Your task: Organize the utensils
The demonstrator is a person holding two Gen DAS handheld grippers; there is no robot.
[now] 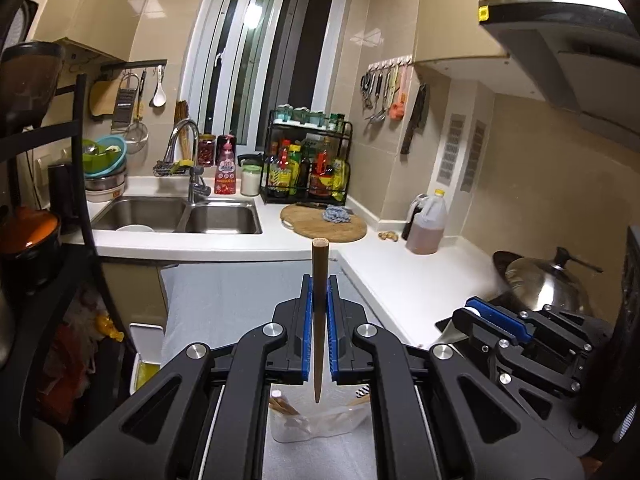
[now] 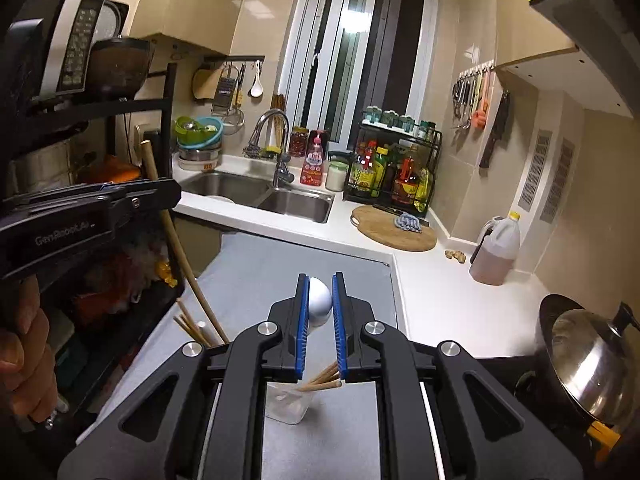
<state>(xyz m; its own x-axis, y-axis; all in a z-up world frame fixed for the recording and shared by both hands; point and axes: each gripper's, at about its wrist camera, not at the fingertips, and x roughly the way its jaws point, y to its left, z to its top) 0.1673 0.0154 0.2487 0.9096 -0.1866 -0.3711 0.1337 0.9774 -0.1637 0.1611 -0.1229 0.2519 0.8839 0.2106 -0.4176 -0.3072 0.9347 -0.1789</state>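
- Left gripper (image 1: 319, 292) was clamped tight on a long brown wooden chopstick (image 1: 319, 320), upright.
- Right gripper (image 2: 320, 300) pinched a white rounded spoon (image 2: 319, 300).
- Below, a clear plastic cup (image 2: 286, 406) held more chopsticks on the grey mat (image 2: 280, 264).
- Beyond, a round wooden board (image 1: 324, 224) lay on the counter.

1. A brown wooden chopstick (image 1: 319, 320) stands upright at the centre of the frame, thick end up.
2. A white spoon (image 2: 319, 301) sits mid-frame.
3. A clear cup (image 2: 286, 404) holding more chopsticks stands on the bench at lower centre.
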